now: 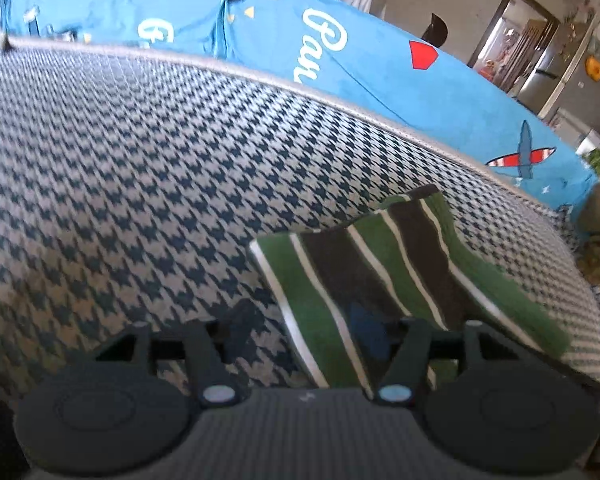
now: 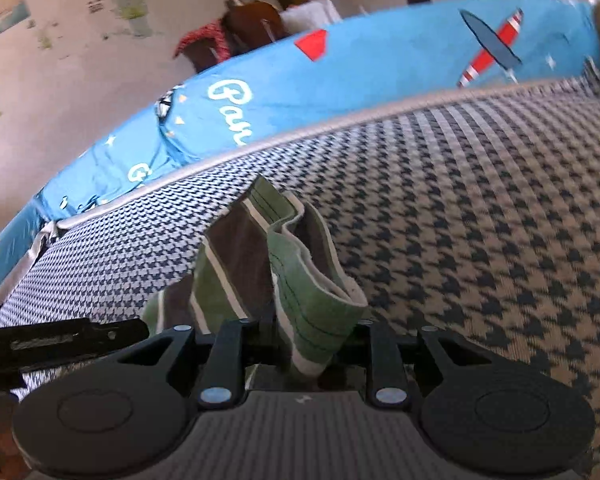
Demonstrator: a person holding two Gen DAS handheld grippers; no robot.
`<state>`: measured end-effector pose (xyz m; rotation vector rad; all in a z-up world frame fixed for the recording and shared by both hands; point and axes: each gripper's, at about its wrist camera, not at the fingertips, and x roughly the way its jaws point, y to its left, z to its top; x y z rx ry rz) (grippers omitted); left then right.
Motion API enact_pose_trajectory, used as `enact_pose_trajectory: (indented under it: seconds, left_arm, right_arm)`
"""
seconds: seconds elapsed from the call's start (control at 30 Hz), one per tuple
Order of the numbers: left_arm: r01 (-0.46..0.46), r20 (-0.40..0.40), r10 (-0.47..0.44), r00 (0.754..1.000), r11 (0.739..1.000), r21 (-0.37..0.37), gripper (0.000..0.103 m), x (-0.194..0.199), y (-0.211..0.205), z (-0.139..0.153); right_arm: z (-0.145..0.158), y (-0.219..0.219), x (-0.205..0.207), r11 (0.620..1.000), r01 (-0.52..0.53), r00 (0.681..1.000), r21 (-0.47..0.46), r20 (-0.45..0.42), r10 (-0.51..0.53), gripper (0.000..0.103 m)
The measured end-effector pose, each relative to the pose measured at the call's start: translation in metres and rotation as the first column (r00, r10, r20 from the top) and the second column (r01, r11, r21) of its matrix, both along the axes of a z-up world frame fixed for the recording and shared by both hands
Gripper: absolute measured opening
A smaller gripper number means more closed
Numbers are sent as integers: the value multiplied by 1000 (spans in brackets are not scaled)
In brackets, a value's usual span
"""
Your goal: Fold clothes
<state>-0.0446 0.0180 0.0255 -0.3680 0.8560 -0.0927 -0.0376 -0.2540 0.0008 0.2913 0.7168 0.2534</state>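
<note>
Dark, ridged housing and two round hinge discs fill the foot of the left wrist view, where the left gripper [image 1: 304, 332] stands with its jaws parted and nothing pressed between them. Only blurred bluish traces of its fingertips show, one over the bedcover and one over the cloth. Just ahead and to the right lies the striped garment [image 1: 400, 280], a soft folded piece in green, dark grey and thin white bands, flat on the houndstooth bedcover [image 1: 140, 168]. That woven cover runs wide and bare to the left, up to a pale piped edge, beyond which hangs a bright blue printed sheet [image 1: 340, 60] with white script and a red-and-white plane. From the right wrist view, the right gripper [image 2: 304, 336] has its jaws drawn close on the striped garment, whose thick hemmed fold bunches up between them and rises, rumpled, off the bedcover. Open houndstooth stretches away to the right. At the lower left edge, a black part of the other tool juts in.
</note>
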Motion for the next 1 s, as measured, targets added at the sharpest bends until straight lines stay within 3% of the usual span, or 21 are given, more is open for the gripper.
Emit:
enact_pose_trajectory:
  seconds: [0.07,0.3,0.8,0.9,1.0]
  left_arm:
    - [8,-9,-9,1000,999,-53,73,2,5,-6]
    - [55,-11,-57,998,985,-161,75,15,10,-26]
    - [164,46,-158,986,969,-183,87,46,-16,-35]
    - [171,55,-165,985,972,-163,75,47,-22,-35]
    - [171,57,-164,985,973,-155,56,46,-22,-35]
  right_arm:
    - [-3,-1,3,1000,14,1000,-7,-18,-14,24]
    - [-10,3,3,998,36,999,-59,-24,-38,25]
    - [-13,5,3,997,46,999,-68,-24,-47,27]
    - [-13,5,4,996,51,998,-68,-23,-53,28]
    - [-13,6,4,996,56,998,-68,-22,-57,28]
